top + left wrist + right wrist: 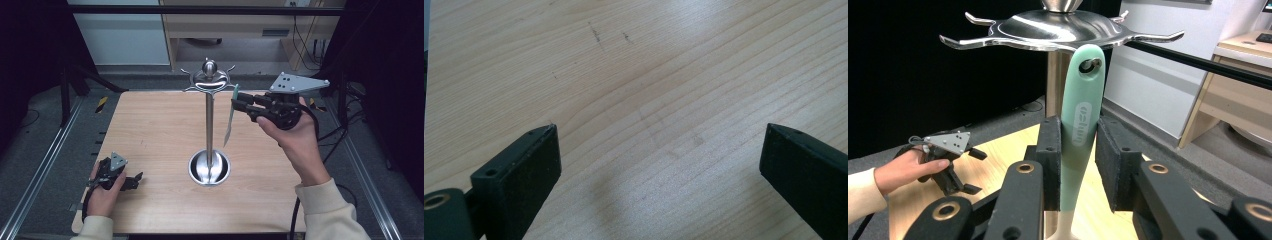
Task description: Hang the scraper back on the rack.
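Note:
A steel hook stand rises from a round base mid-table, its hooked crown at the top. A utensil with a mint-green handle hangs upright at the crown's right side, and a hook tip sits in the hole at the handle's top. Its pale lower end hangs free above the table. My right gripper is shut on that handle, a pad pressing on each side. My left gripper rests at the table's near left, jaws wide open over bare wood, and it is also in the right gripper view.
The wooden table is edged by metal rails on the floor at both sides. The stand's round base sits between the two hands. A wooden desk and cables stand beyond the far edge.

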Demonstrator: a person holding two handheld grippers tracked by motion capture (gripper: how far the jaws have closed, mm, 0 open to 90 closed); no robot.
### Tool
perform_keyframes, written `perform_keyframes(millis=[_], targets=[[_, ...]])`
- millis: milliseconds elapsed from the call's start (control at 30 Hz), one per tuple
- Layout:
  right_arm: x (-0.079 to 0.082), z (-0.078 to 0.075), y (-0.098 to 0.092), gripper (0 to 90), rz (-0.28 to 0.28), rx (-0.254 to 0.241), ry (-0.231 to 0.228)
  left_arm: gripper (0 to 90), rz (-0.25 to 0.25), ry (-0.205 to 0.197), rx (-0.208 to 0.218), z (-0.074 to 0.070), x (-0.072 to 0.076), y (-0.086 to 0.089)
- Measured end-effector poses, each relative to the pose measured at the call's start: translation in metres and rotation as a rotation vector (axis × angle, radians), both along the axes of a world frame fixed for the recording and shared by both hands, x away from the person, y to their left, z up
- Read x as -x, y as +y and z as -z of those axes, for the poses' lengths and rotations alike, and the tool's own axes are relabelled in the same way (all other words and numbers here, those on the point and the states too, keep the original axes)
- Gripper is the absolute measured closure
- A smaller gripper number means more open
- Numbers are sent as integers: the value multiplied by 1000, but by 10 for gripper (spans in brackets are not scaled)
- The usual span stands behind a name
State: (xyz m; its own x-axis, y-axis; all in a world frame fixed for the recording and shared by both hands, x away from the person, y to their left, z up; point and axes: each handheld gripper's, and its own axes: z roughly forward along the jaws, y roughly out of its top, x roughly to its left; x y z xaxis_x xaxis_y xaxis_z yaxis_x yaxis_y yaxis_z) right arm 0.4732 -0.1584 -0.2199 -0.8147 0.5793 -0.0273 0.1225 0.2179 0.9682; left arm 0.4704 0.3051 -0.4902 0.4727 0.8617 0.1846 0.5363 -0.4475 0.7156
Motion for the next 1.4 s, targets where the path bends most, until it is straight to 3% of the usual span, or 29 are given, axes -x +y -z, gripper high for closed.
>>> perform_keyframes(millis=[167, 367, 467, 600, 700, 867, 1133, 1400], targets=[[3, -1, -2, 693, 2, 0, 1, 30, -1, -2, 1, 0, 0, 1], [9, -1, -4, 623, 13, 44, -14, 29, 4, 0, -5, 0, 0, -1], [12, 1, -6, 540, 34, 72, -23, 29, 4, 2, -6, 1, 0, -1], [13, 3, -10, 399, 86, 94, -34, 29, 4, 2, -6, 1, 0, -1], [14, 6, -12, 245, 168, 128, -46, 29, 4, 2, -7, 1, 0, -1], [13, 13, -16, 163, 273, 172, -57, 29, 3, 4, -8, 1, -1, -1], [10, 38, -29, 105, 357, 182, -31, 29, 0, 6, -5, 2, 0, 0], [9, 81, -42, 83, 383, 171, 43, 29, -5, 5, -6, 2, 0, 0]])
